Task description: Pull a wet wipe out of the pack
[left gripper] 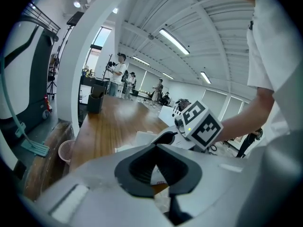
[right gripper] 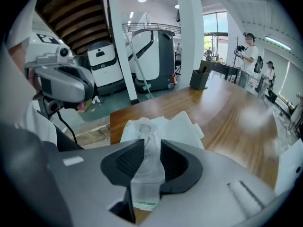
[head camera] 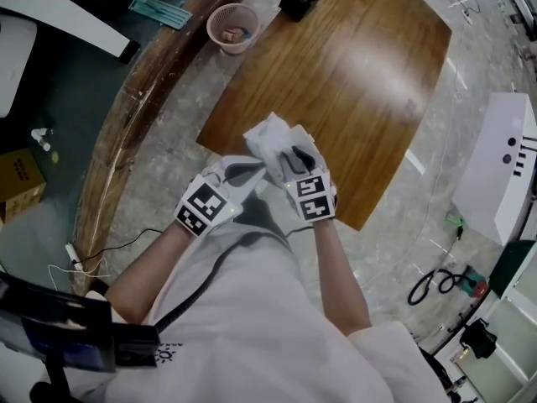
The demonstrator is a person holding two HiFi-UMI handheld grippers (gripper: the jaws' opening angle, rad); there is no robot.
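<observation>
Right gripper view: right gripper (right gripper: 151, 143) fingers spread, translucent sheet (right gripper: 147, 174) slack between; probably needed firm pinch. Left gripper (left gripper: 157, 146) fingers pressed together beside pack (head camera: 273, 137).

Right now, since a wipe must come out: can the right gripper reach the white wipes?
Likely yes: the right gripper hangs open just before the wipes; only a clear strip sits between its jaws.

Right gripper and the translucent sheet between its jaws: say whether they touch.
Cannot tell. Right gripper view: the translucent sheet fills the gap between the parted jaws of the right gripper; neither contact nor clearance shows plainly.
</observation>
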